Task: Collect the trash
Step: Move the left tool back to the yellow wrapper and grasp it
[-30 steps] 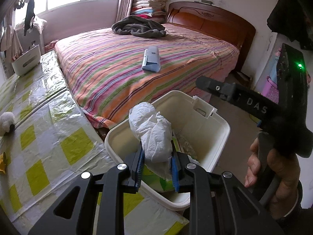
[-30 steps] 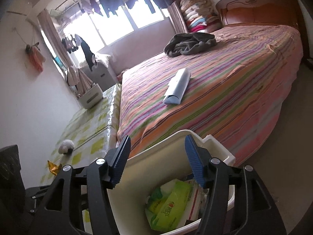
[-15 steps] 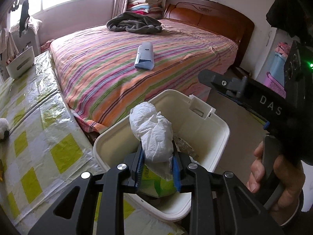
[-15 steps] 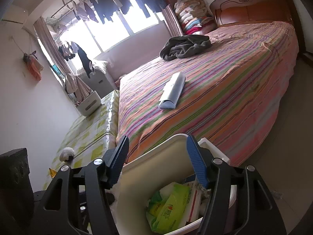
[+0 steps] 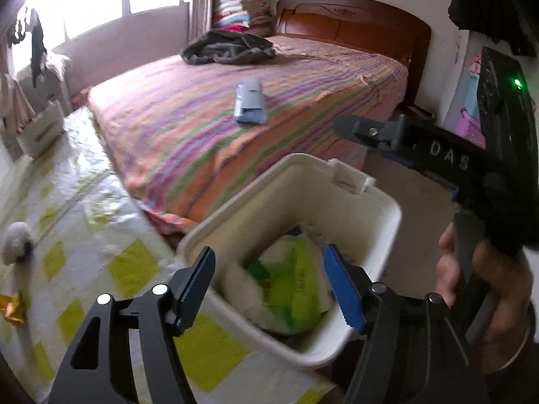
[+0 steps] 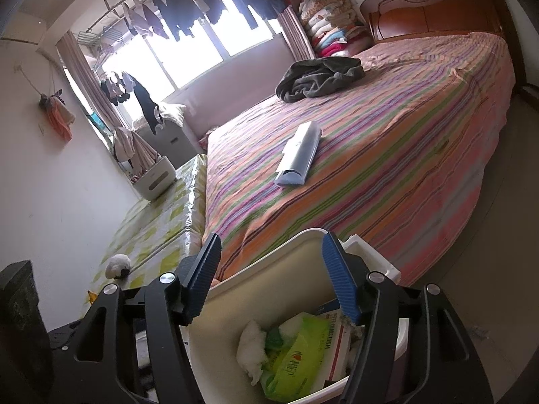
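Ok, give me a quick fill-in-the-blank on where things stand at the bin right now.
1. The left gripper is ____ above the white plastic bin.
2. The crumpled white tissue lies inside the ____.
3. The green wipes packet lies ____ the tissue.
4. The small gold wrapper lies on the ____ table cover.

Missing words: open; bin; beside; checked
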A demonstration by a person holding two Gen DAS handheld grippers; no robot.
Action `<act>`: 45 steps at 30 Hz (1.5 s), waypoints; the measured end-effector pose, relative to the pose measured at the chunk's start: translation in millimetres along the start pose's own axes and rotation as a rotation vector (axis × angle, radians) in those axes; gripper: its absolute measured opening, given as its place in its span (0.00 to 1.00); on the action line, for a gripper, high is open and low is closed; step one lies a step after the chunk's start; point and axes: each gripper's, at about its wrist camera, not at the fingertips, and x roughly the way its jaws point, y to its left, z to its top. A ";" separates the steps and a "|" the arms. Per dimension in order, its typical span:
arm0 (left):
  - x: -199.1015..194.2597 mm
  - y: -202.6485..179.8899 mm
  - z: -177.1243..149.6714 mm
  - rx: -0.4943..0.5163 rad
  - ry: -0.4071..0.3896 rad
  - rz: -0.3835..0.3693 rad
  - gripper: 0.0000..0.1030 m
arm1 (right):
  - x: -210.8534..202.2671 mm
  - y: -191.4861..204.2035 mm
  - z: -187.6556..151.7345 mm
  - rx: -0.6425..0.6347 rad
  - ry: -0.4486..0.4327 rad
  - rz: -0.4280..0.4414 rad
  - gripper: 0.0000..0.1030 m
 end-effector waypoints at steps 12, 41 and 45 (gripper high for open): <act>-43.7 111.2 -32.0 -0.130 -0.070 0.231 0.63 | 31.1 48.9 -16.9 -0.080 0.071 0.027 0.62; -44.7 337.3 -96.2 -0.682 0.036 0.418 0.63 | 105.4 224.8 -40.4 -0.325 0.225 0.277 0.63; -41.3 343.7 -96.1 -0.697 0.036 0.407 0.63 | 118.4 261.4 -34.0 -0.389 0.227 0.321 0.63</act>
